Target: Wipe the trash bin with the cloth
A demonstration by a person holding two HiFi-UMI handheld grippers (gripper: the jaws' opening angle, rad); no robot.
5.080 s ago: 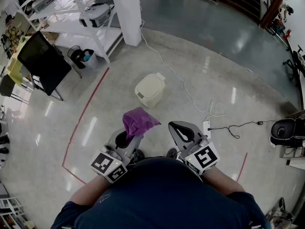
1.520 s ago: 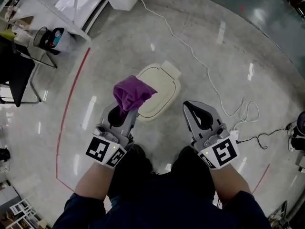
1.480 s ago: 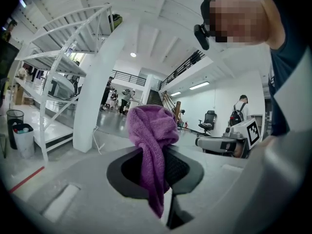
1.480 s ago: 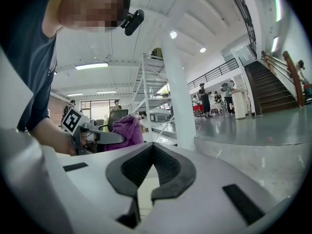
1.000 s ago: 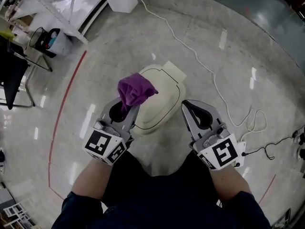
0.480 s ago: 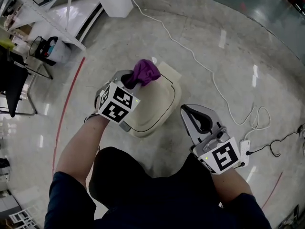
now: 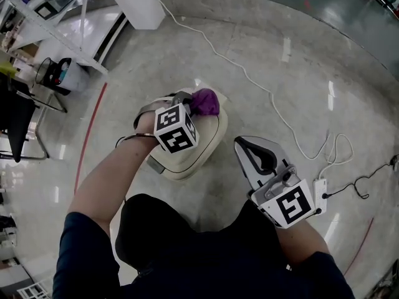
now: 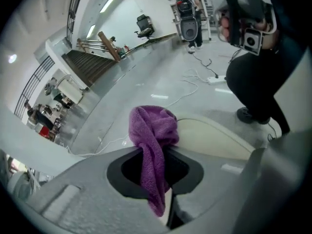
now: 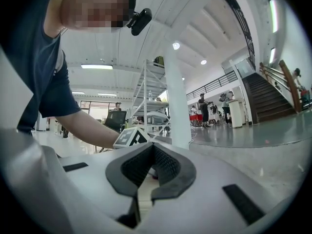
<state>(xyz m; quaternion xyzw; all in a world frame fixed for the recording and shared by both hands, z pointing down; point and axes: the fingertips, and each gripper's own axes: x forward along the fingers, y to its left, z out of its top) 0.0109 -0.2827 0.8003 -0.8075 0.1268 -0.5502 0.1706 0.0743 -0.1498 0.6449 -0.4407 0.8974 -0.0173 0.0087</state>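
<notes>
A cream trash bin with a closed lid stands on the floor in front of the person. My left gripper is shut on a purple cloth and reaches over the bin's far end, the cloth bunched against the lid. In the left gripper view the purple cloth hangs between the jaws, with the bin lid just beyond. My right gripper is shut and empty, held to the right of the bin, apart from it.
A white cable runs across the floor behind the bin to a power strip at the right. A white pillar, shelving, a small basket and red floor tape lie left.
The person has walked up to the bin. In the last second the left gripper swung forward and down, bringing the cloth onto the bin's far end. The right gripper has stayed put.
</notes>
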